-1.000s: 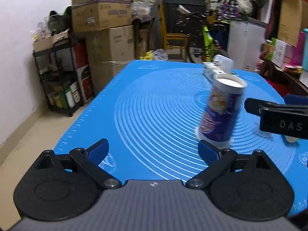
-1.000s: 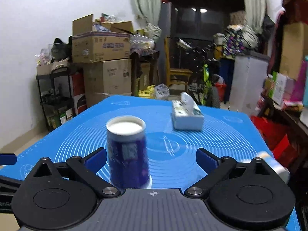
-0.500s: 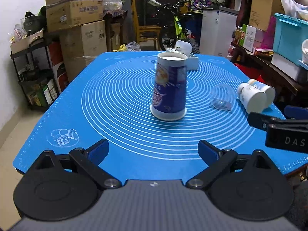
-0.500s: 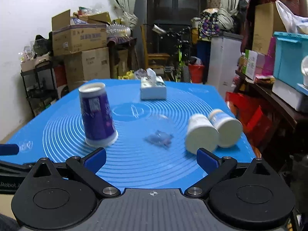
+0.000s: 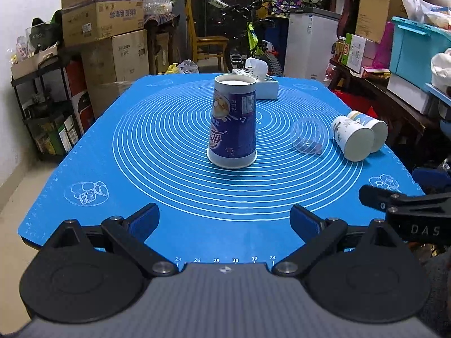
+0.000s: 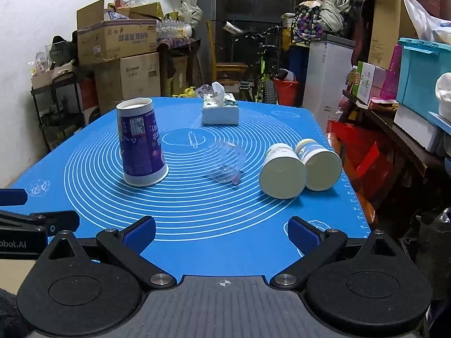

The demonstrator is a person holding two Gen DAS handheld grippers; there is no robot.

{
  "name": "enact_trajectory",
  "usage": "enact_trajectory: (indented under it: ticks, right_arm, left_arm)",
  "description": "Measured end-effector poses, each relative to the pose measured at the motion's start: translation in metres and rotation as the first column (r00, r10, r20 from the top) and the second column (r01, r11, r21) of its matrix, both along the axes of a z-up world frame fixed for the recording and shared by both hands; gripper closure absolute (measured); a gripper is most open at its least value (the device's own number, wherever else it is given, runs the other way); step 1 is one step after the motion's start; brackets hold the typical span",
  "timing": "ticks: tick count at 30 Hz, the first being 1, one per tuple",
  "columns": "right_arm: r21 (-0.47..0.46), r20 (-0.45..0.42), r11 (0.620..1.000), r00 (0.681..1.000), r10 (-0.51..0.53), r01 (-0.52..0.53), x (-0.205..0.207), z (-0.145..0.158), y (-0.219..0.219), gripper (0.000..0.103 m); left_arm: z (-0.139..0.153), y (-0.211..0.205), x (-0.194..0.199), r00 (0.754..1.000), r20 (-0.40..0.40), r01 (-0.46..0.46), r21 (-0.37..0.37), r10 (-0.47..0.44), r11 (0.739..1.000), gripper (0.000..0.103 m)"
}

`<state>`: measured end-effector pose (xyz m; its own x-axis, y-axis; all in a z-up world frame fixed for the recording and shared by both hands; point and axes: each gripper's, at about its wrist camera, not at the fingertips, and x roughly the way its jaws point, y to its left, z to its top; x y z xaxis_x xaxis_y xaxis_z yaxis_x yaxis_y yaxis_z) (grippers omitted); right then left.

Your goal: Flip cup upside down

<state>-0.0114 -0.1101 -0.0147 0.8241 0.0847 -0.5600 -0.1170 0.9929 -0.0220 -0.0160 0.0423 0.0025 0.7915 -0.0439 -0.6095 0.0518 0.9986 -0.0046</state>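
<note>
A purple paper cup [image 5: 233,125] stands upside down, wide rim on the blue mat [image 5: 157,174], near the mat's middle; it also shows in the right wrist view [image 6: 141,143]. My left gripper [image 5: 224,221] is open and empty, well back from the cup at the mat's near edge. My right gripper [image 6: 221,232] is open and empty, also at the near edge, to the right of the cup.
A clear plastic cup [image 6: 224,163] lies on its side right of the purple cup. Two white paper cups [image 6: 300,167] lie on their sides near the right edge. A tissue box [image 6: 220,109] stands at the far side. Boxes and shelves surround the table.
Both grippers have pulled back from the cup toward the mat's near edge. The cup, close to the right gripper a second ago, now stands alone and farther off.
</note>
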Motion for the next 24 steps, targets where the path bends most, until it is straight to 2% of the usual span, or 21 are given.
enact_trajectory:
  ticks: [24]
  right_arm:
    - [-0.024, -0.004, 0.999, 1.000, -0.029, 0.029, -0.0029, -0.0011, -0.0045, 0.004]
  left_arm:
    - [0.0007, -0.0008, -0.0019, 1.000, 0.005, -0.003, 0.019, 0.003, 1.000, 0.005]
